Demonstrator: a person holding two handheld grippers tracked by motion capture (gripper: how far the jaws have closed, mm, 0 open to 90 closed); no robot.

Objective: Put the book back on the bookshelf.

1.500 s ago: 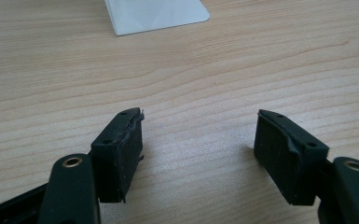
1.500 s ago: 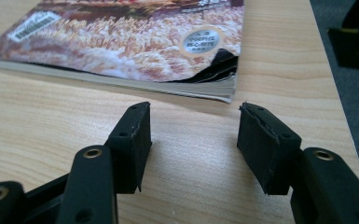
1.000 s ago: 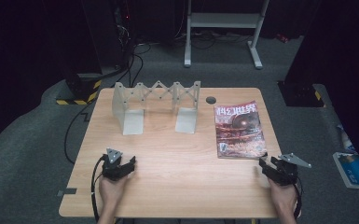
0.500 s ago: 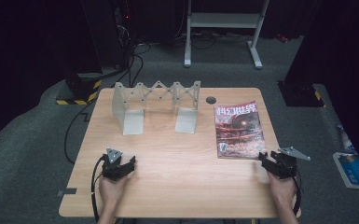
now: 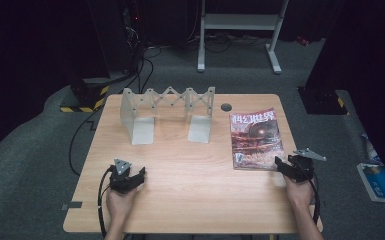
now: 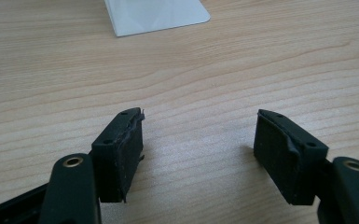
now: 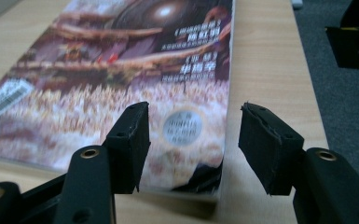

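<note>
High view: magazine (image 5: pixel 256 139) lies on the table's (image 5: pixel 180 200) right half, long axis running away from the person; right gripper (image 5: pixel 286 167) sits at its near right corner, left gripper (image 5: pixel 132 177) well apart.

Left gripper view: jaws apart over bare wood.

Right gripper view: jaws apart, empty, straddling the magazine's (image 7: pixel 121 79) near corner.

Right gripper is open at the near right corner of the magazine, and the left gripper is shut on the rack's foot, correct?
Not quite: the left gripper is open over bare table, holding nothing, as the left gripper view shows. The right gripper is open at the magazine corner.
</note>
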